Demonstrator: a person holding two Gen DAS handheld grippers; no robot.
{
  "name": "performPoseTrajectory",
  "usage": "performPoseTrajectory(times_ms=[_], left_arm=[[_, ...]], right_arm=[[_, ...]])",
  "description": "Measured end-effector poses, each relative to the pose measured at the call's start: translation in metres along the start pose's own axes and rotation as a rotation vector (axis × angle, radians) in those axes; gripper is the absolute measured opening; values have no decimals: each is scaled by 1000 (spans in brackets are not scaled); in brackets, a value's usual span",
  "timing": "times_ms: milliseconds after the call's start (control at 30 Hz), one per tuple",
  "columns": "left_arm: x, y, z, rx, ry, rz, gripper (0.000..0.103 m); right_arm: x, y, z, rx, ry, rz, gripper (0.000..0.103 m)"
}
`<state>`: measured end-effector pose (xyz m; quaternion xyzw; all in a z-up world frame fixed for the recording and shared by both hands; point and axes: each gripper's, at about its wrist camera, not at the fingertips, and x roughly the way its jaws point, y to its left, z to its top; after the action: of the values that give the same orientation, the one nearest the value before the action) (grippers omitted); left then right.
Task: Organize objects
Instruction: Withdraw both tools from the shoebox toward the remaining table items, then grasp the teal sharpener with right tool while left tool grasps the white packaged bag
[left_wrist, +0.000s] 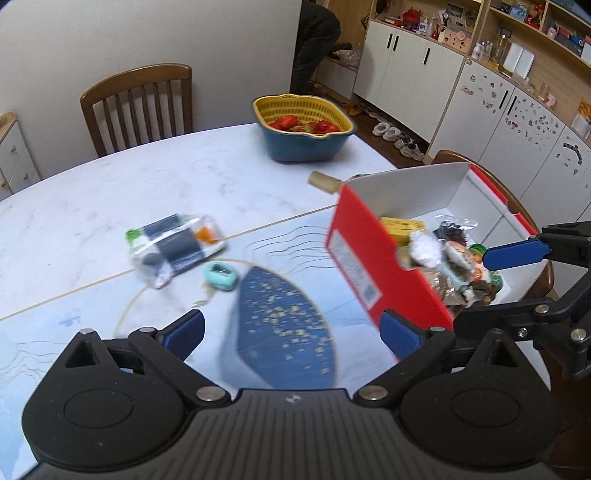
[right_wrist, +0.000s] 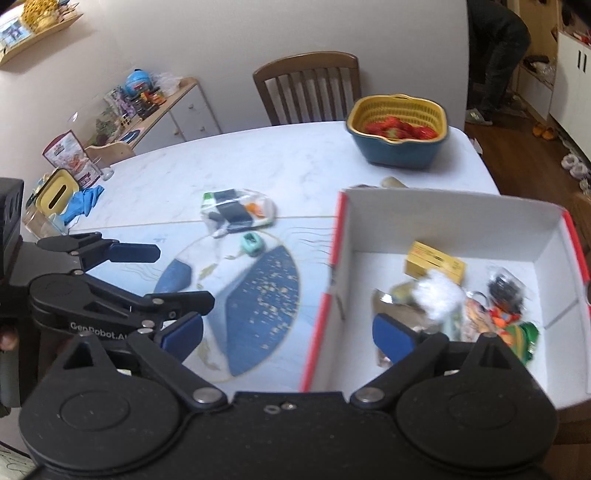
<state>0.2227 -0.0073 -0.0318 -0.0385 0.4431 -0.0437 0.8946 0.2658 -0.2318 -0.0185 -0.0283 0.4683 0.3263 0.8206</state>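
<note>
Red-sided white cardboard box sitting on marble table | left gripper gaping, empty | right gripper hovering spread apart, empty | clear plastic packet lying beside teal ring

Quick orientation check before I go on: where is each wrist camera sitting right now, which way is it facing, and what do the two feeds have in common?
Left wrist: low over the table mat, facing the far chair; sees the snack packet, teal item, red box; own left gripper open, right gripper intruding at right.
Right wrist: higher, looking down into the red box; own right gripper open, left gripper at left.
Shared: packet, teal item, box, strawberry basket, chair.
</note>
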Motion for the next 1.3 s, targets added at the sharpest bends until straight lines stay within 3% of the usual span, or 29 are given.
performPoseTrajectory(times_ms=[433, 933, 1300], left_arm=[[10, 88, 6, -23, 6, 41, 102], [85, 131, 40, 59, 42, 57, 101], [134, 141, 59, 139, 50, 25, 101]], right_arm=[[46, 65, 14, -94, -89, -29, 100], [137, 86, 46, -143, 79, -77, 92], [191, 78, 64, -158, 157, -106, 74]])
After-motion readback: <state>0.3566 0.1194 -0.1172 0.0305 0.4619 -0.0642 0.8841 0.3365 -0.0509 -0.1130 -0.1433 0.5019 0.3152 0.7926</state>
